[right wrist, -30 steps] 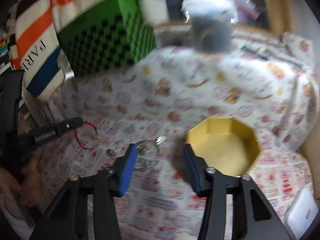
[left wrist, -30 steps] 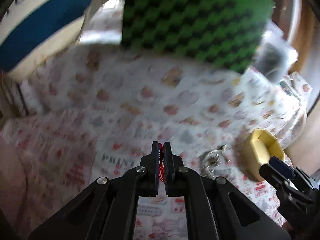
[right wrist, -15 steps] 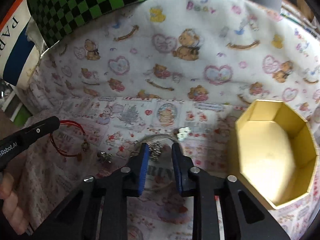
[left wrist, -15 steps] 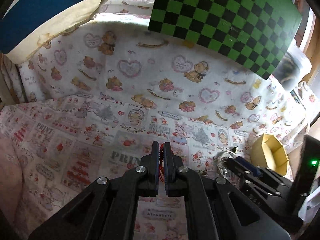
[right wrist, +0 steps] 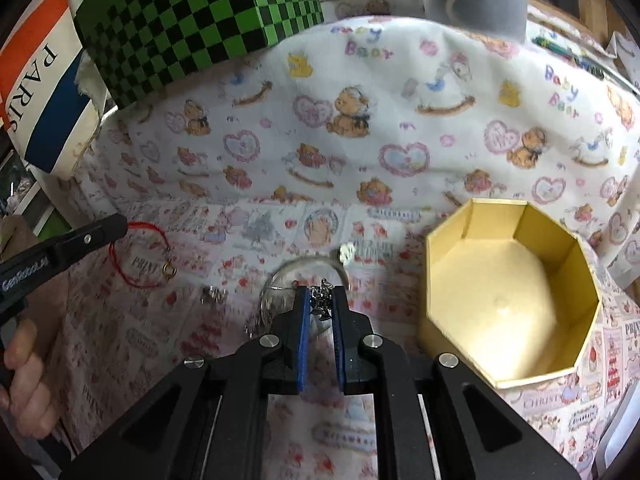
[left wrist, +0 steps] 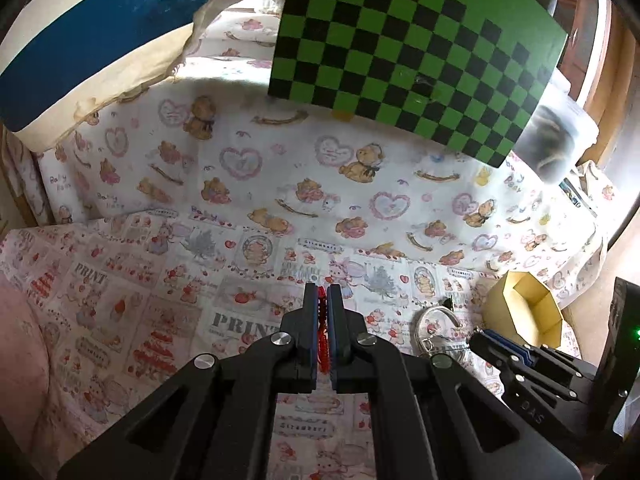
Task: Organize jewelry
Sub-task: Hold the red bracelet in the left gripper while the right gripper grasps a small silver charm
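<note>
My left gripper (left wrist: 323, 294) is shut on a red cord bracelet (left wrist: 322, 344). In the right wrist view the bracelet's loop (right wrist: 138, 258) hangs from the left gripper's tip (right wrist: 114, 228), with a small gold ring at its low end. My right gripper (right wrist: 320, 298) is shut on the charm of a silver bangle (right wrist: 310, 266) that lies on the cloth; the bangle also shows in the left wrist view (left wrist: 434, 326). An open yellow octagonal box (right wrist: 512, 292) stands just right of the right gripper, empty. A small silver piece (right wrist: 212, 294) lies left of the bangle.
A green and black checkered box (left wrist: 416, 44) stands at the back. A striped PARIS bag (right wrist: 36, 92) is at back left. A grey translucent container (left wrist: 556, 140) stands at back right. A printed cloth (left wrist: 120, 288) covers the surface.
My right gripper has closed from wide open onto the silver bangle's charm and moved in toward it. My left gripper stays shut on the red bracelet.
</note>
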A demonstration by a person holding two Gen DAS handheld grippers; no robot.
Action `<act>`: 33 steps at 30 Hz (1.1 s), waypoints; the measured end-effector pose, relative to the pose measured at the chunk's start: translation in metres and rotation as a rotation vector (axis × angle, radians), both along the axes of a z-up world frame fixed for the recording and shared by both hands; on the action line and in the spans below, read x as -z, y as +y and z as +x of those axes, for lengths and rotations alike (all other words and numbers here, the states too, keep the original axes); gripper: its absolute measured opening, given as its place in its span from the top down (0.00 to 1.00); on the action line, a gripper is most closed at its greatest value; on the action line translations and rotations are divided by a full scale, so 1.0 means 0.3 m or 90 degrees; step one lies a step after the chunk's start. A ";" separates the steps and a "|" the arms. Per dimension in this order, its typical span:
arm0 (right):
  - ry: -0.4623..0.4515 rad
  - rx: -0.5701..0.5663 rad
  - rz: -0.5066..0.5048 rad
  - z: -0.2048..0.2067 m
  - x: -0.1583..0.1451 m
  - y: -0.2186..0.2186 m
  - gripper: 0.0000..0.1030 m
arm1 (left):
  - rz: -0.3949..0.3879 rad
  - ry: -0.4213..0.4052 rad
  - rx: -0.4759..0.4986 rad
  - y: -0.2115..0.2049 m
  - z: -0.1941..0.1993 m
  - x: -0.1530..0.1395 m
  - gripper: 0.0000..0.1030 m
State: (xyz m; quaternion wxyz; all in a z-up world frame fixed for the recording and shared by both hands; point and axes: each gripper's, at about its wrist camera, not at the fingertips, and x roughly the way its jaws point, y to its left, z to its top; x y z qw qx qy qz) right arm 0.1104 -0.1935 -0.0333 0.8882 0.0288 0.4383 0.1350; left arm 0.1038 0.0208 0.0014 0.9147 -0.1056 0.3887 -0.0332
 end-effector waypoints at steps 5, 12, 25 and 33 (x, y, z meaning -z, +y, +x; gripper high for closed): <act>0.003 0.026 0.020 -0.016 -0.009 -0.045 0.89 | 0.008 -0.002 -0.004 0.001 0.001 0.004 0.97; 0.001 -0.035 0.026 -0.002 -0.046 0.033 0.88 | 0.007 -0.015 -0.014 0.020 -0.014 -0.011 0.97; 0.037 -0.094 -0.047 0.081 0.009 0.284 0.79 | 0.015 0.000 -0.045 0.077 0.014 0.013 0.97; 0.008 -0.076 -0.041 0.040 -0.027 0.231 0.91 | 0.012 -0.011 -0.036 0.069 -0.004 0.001 0.97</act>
